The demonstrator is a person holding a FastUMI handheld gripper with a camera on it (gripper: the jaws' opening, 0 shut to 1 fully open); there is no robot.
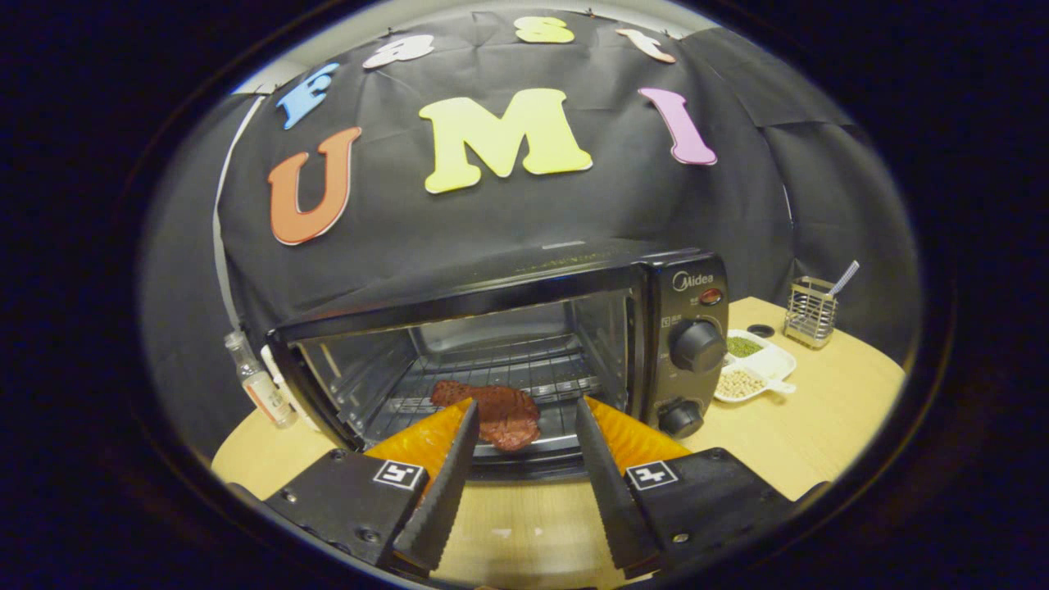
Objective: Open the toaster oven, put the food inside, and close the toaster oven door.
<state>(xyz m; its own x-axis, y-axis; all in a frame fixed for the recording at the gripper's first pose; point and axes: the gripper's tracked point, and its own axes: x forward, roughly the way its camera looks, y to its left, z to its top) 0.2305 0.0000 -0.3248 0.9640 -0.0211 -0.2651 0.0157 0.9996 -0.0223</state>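
The black toaster oven [524, 328] stands on the wooden table with its front open, and the wire rack [508, 369] inside is in plain sight. Its door shows as a dark strip [516, 465] lowered at the oven's front edge. A reddish-brown piece of meat [501, 414] lies on the front part of the rack. My gripper [526, 404] is open just in front of the oven mouth. The meat sits just beyond and between the fingertips, and the left finger [455, 459] covers its left end. Nothing is held between the fingers.
The oven's knobs [697, 346] are on its right panel. Right of the oven are a white divided dish [766, 365] of green and beige beans and a wire holder [810, 311]. A small bottle [261, 385] stands left of the oven. Bare tabletop [819, 426] lies at the front right.
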